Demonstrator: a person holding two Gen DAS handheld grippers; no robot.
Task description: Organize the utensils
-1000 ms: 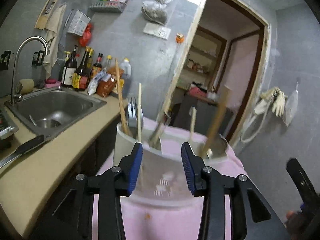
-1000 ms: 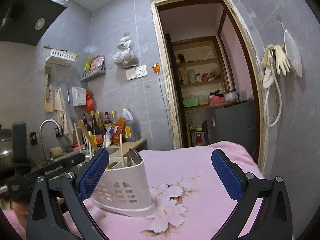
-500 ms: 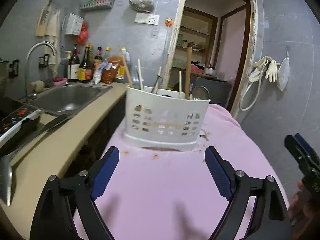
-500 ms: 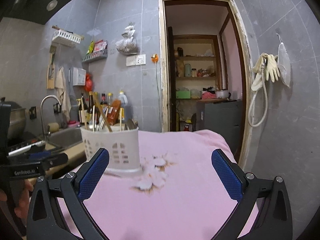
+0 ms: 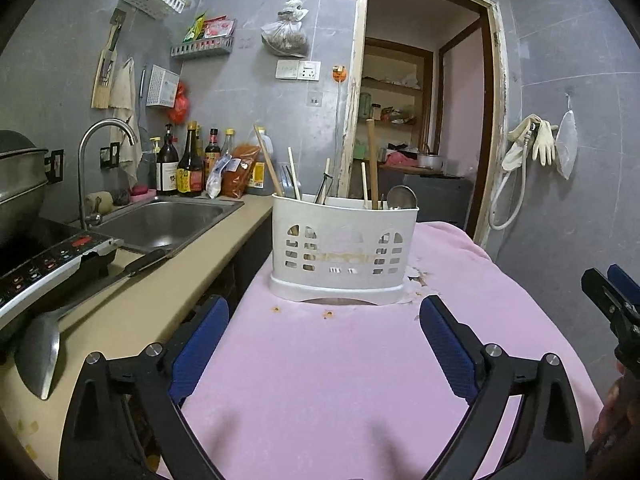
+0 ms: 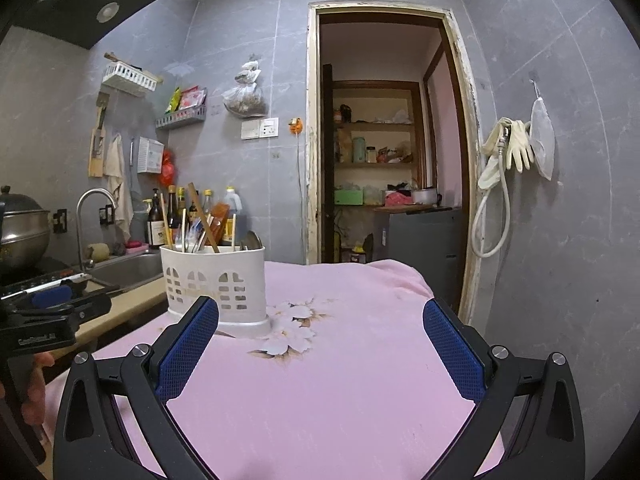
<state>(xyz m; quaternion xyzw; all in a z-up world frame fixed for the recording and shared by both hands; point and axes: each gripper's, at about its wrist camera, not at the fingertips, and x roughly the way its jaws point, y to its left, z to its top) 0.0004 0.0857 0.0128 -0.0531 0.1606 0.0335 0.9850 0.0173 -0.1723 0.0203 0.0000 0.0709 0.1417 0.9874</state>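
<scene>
A white slotted utensil holder (image 5: 343, 254) stands upright on the pink cloth-covered table (image 5: 360, 368). It holds chopsticks, wooden handles and metal spoons. It also shows in the right wrist view (image 6: 215, 290), left of centre. My left gripper (image 5: 324, 344) is open and empty, a short way in front of the holder. My right gripper (image 6: 320, 348) is open and empty, to the right of the holder and apart from it.
A beige counter (image 5: 132, 300) runs along the left with a steel sink (image 5: 168, 218), a tap, sauce bottles (image 5: 188, 168), an induction cooker (image 5: 44, 264) and a ladle (image 5: 40, 348). A doorway (image 6: 384, 160) opens behind the table. Gloves and a hose (image 6: 508, 160) hang at the right.
My left gripper has opened wide and drawn back from the holder, which was between its fingers a second ago. The right gripper has tilted level and stayed open.
</scene>
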